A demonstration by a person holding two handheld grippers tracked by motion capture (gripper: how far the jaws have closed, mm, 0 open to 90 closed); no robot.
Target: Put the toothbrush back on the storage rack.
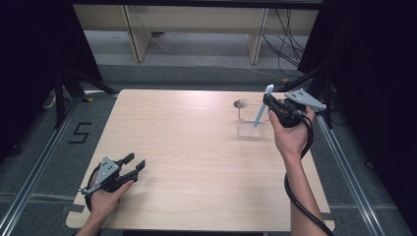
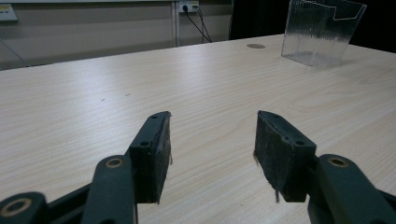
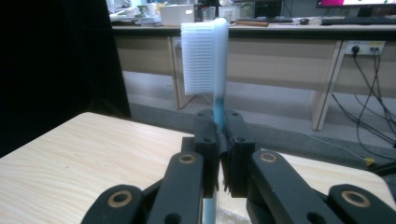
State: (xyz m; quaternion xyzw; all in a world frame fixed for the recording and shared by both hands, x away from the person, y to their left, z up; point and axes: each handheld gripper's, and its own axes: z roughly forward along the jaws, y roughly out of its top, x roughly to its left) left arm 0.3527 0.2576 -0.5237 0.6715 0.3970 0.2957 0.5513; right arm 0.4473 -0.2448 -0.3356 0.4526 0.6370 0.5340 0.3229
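Holding the toothbrush (image 3: pixel 215 70) in my right gripper (image 1: pixel 269 104), I have the jaws clamped tight on its neck just below the head, bristles up and facing left in the right gripper view, with the blue handle running down out of sight between the jaws. From the high view the brush hangs tilted over the clear plastic holder (image 1: pixel 251 118) at the far right of the table (image 1: pixel 196 147), its lower end looking to sit inside or just at the holder's open top; I cannot tell whether it touches the bottom. My left gripper (image 1: pixel 132 164) rests low near the front left corner, well apart from all this, jaws spread wide with nothing between the pads (image 2: pixel 273 149), and the ribbed holder (image 2: pixel 322 30) stands far off in its view. I judge the job as most of the way through: the brush is grasped, carried and lined up with the holder. What is left is lowering it fully in, opening the jaws and backing the right hand (image 1: pixel 291 135) away.
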